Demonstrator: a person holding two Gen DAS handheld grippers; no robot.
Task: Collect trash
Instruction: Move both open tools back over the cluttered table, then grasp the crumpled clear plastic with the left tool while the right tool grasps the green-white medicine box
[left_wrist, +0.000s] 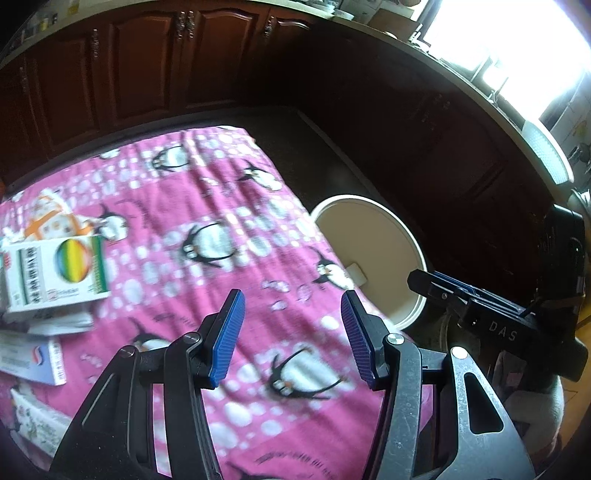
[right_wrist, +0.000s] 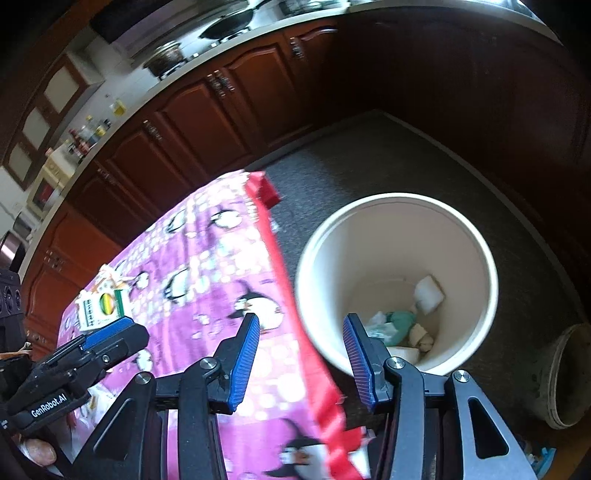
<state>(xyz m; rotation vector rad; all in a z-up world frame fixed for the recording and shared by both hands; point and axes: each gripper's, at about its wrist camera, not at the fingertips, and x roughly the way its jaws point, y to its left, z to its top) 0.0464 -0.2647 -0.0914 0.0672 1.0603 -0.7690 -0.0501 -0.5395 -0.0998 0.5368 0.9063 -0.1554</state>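
R view only: trash in round white plastic bucket (right_wrist: 397, 284). L view: cardboard boxes (left_wrist: 55, 275) at pink penguin cloth (left_wrist: 221, 236) edge. My left gripper (left_wrist: 293, 336) and right gripper (right_wrist: 301, 363) are both agape, empty.

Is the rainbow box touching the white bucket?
Apart. In the left wrist view the rainbow box lies on the pink cloth at far left, while the white bucket stands on the floor beyond the cloth's right edge.

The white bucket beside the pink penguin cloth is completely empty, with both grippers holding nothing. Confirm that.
Not quite. The white bucket is not empty: the right wrist view shows crumpled white and green trash at its bottom. The rest holds: it stands beside the pink penguin cloth, and the left gripper and right gripper hold nothing.
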